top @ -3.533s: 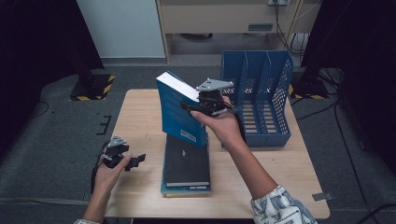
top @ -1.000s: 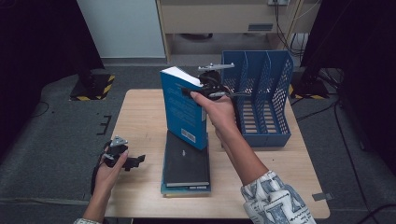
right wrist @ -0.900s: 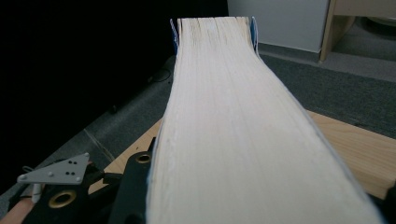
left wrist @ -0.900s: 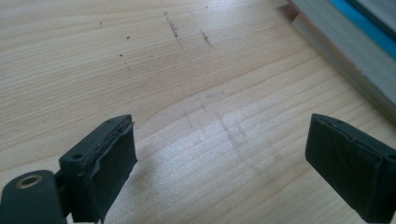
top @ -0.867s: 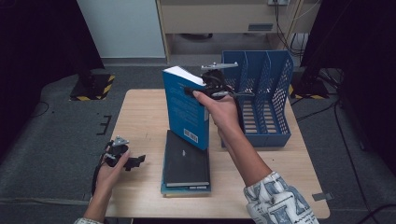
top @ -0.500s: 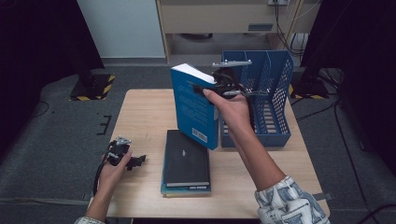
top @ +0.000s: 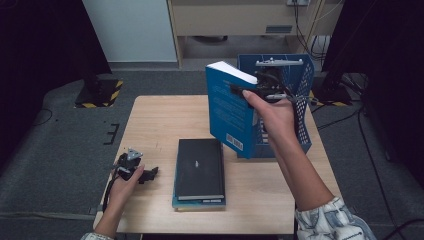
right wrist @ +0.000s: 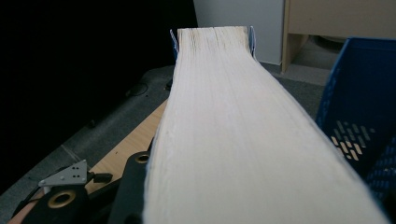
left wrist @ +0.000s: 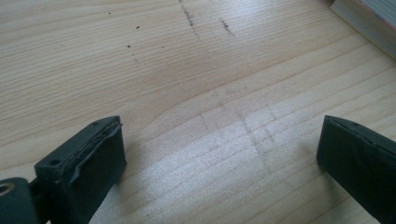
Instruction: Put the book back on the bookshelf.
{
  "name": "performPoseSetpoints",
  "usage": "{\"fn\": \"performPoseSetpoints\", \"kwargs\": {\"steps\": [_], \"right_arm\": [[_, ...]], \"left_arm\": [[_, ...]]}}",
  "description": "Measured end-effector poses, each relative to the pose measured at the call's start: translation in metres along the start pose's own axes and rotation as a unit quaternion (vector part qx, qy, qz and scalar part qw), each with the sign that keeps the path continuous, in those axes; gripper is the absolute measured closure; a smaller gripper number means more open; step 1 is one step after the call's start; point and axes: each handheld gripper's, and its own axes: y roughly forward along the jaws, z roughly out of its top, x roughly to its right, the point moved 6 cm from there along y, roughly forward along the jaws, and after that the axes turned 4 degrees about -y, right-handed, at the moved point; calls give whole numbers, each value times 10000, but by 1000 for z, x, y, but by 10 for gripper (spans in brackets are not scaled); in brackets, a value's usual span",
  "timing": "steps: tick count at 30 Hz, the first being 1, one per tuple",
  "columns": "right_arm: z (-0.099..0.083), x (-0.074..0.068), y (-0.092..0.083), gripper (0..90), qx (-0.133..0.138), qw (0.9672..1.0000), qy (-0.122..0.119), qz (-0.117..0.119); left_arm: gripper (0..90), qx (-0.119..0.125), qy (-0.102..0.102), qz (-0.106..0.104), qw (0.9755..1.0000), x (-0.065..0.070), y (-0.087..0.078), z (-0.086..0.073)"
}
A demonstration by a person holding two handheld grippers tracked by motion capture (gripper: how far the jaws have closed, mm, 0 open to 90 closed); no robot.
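Observation:
A thick blue book (top: 231,107) hangs upright in the air over the table, right beside the blue file rack (top: 300,125). My right gripper (top: 248,92) is shut on its upper edge; in the right gripper view the white page edge (right wrist: 233,116) runs away from me, with one black finger (right wrist: 133,186) against its left cover. My left gripper (top: 146,175) rests low at the table's front left. Its jaws have just been opening further and stand wide apart, with only bare wood between them (left wrist: 219,154).
A black book (top: 200,167) lies on top of another book at the table's front middle; a corner of that stack (left wrist: 369,23) is in the left gripper view. The rack's mesh wall (right wrist: 359,102) stands close on the right. The wooden table (top: 160,120) is bare at left.
My right hand has carried the blue book to the right and upward, closer to the file rack. The left hand has stayed in place.

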Motion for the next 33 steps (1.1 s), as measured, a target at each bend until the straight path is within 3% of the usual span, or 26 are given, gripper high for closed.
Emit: {"fn": "performPoseSetpoints", "kwargs": {"steps": [20,27,33], "right_arm": [[0,43,-38,601,133,9987,182,-463],[-1,64,-41,600,186,9970,378,-653],[-4,81,-29,598,117,9948,432,-914]], "left_arm": [[0,6,7,-12,10000,1,0,0],[0,-3,-14,-13,10000,1,0,0],[0,-1,-39,-3,10000,1,1,0]]}}
